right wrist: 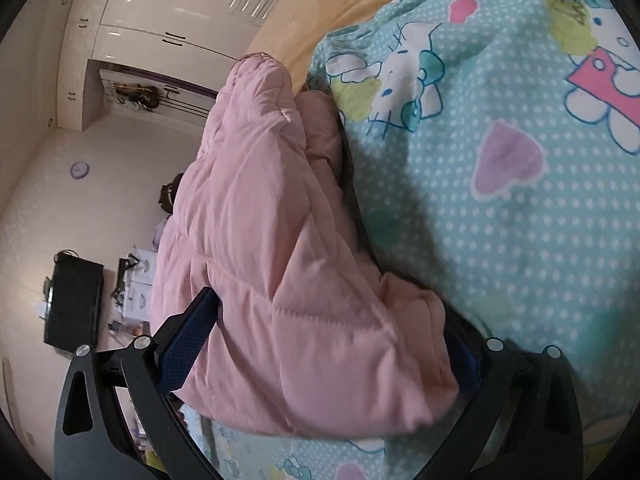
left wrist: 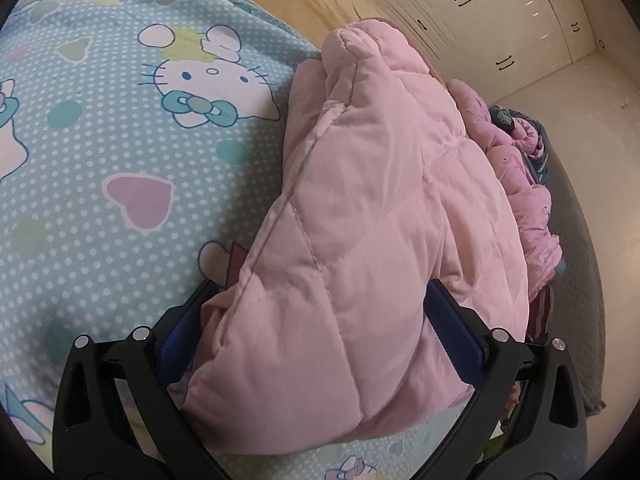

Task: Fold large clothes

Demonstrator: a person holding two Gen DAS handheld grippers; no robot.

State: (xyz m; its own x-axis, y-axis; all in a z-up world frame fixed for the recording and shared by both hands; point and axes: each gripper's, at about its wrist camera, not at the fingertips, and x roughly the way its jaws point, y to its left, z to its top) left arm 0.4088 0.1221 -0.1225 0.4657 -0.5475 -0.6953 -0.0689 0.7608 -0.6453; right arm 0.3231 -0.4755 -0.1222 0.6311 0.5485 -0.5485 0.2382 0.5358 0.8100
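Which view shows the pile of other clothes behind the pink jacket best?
Left wrist: the pile lies in plain sight past the pink jacket, darker pink and navy pieces on the bed edge. In the right wrist view the jacket hides it almost entirely.

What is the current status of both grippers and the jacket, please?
Left gripper and right gripper: jaws wide, each straddling the bundle. Pink quilted puffer jacket bunched on the blue cartoon-cat bedsheet. Other pink clothes piled behind.
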